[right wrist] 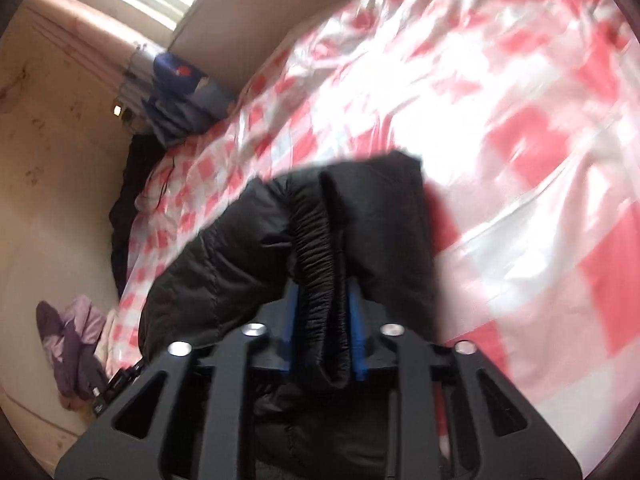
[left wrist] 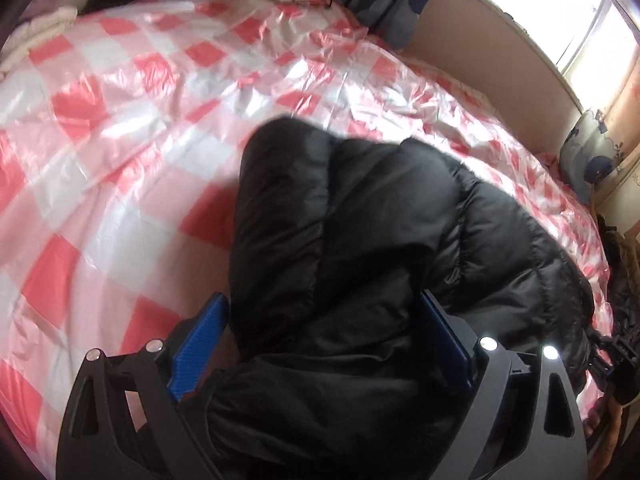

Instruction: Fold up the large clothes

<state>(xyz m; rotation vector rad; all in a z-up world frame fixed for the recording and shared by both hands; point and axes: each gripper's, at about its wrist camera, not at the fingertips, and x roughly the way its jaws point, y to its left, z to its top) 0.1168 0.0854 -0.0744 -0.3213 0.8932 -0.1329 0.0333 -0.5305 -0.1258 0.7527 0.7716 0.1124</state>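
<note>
The black jacket (left wrist: 360, 240) is quilted puffer cloth with a soft low sheen; its cuff (right wrist: 320, 264) is ribbed, gathered elastic, matt. The checked sheet (left wrist: 140, 120) over the bed looks like thin plastic film, glossy and crinkled, throwing white glare. The left gripper (left wrist: 320, 340) and right gripper (right wrist: 322, 320) are matt black plastic with shiny metal bolt heads; their blue pads (left wrist: 200, 344) are finely ridged plastic
</note>
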